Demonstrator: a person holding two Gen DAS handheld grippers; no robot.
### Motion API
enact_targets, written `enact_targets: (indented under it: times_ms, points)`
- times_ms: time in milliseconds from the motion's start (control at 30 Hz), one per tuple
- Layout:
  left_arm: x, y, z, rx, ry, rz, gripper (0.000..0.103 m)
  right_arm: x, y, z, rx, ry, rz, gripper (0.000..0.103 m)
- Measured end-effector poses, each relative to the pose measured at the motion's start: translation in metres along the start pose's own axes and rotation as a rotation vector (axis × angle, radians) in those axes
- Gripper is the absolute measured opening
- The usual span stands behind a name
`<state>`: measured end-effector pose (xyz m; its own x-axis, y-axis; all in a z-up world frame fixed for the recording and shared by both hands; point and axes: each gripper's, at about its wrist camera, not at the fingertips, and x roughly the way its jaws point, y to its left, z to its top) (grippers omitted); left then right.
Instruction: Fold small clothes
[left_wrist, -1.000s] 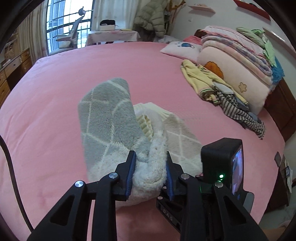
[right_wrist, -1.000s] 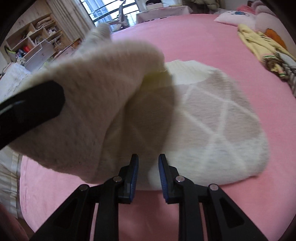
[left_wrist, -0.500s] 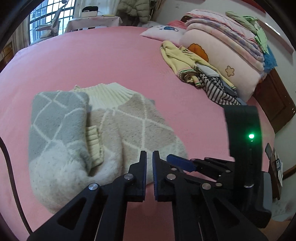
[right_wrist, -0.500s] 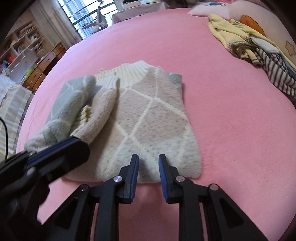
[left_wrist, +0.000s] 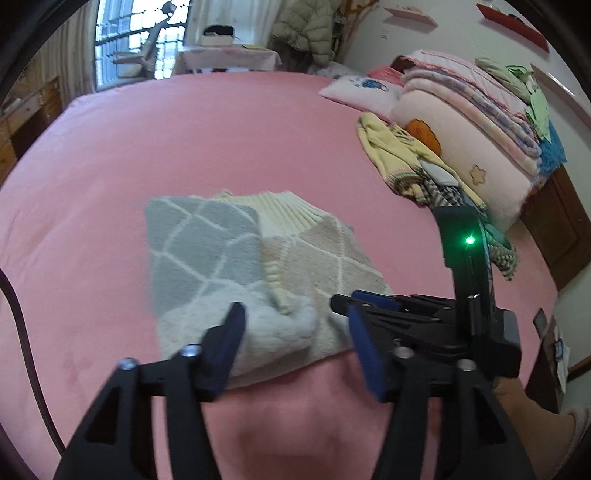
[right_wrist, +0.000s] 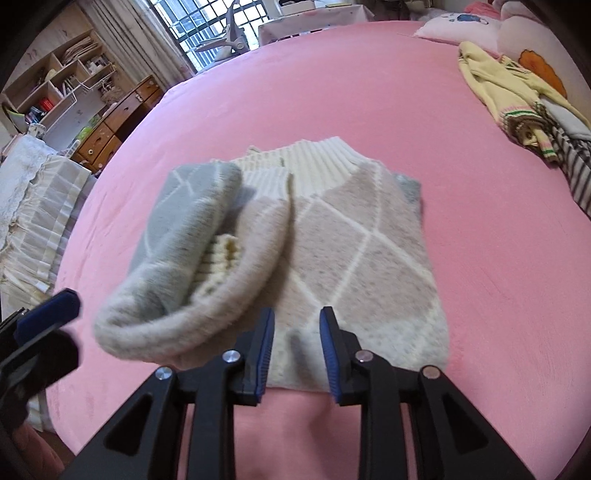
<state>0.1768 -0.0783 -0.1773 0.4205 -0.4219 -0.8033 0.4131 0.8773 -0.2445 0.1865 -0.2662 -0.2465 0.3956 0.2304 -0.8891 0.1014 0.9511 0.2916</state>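
Observation:
A small fuzzy sweater (left_wrist: 258, 273) with a grey, beige and white diamond pattern lies on the pink bed (left_wrist: 221, 140), its left side and sleeve folded over the body. It also shows in the right wrist view (right_wrist: 332, 251). My left gripper (left_wrist: 295, 343) is open and empty, just in front of the sweater's near hem. My right gripper (right_wrist: 297, 347) is open and empty, its fingertips over the near hem. The right gripper also shows at the right of the left wrist view (left_wrist: 369, 299), and the left gripper at the left edge of the right wrist view (right_wrist: 40, 332).
A pile of other clothes (left_wrist: 424, 173) lies at the right of the bed next to stacked blankets (left_wrist: 480, 122) and a pillow (left_wrist: 362, 92). A small table (left_wrist: 225, 59) and a window stand behind. Shelves and drawers (right_wrist: 92, 110) stand left of the bed.
My left gripper let go of the folded sleeve, which now lies on the sweater, pulled back, shut briefly, and now stands wide open. My right gripper has opened wider.

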Motion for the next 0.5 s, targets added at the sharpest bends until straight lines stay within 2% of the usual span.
enact_targets:
  times_ms: [33, 100, 167, 267, 367, 500]
  points:
    - [-0.006, 0.004, -0.001, 0.003, -0.018, 0.018, 0.062, 0.0, 0.001, 0.002, 0.01, 0.007, 0.021, 0.032]
    - [-0.011, 0.012, -0.002, 0.012, -0.025, 0.055, 0.062, -0.001, 0.002, 0.007, 0.03, 0.012, 0.053, 0.044]
    - [-0.012, 0.023, -0.005, 0.016, -0.02, 0.1, 0.062, -0.003, 0.003, 0.011, 0.056, 0.012, 0.082, 0.051]
    - [-0.006, 0.04, -0.011, 0.001, 0.002, 0.154, 0.062, -0.005, 0.008, 0.016, 0.086, 0.023, 0.125, 0.057]
    - [0.003, 0.057, -0.018, -0.02, 0.02, 0.19, 0.062, 0.0, 0.015, 0.019, 0.117, 0.058, 0.163, 0.068]
    - [0.02, 0.071, -0.03, -0.035, 0.054, 0.215, 0.062, 0.016, 0.019, 0.019, 0.187, 0.125, 0.223, 0.07]
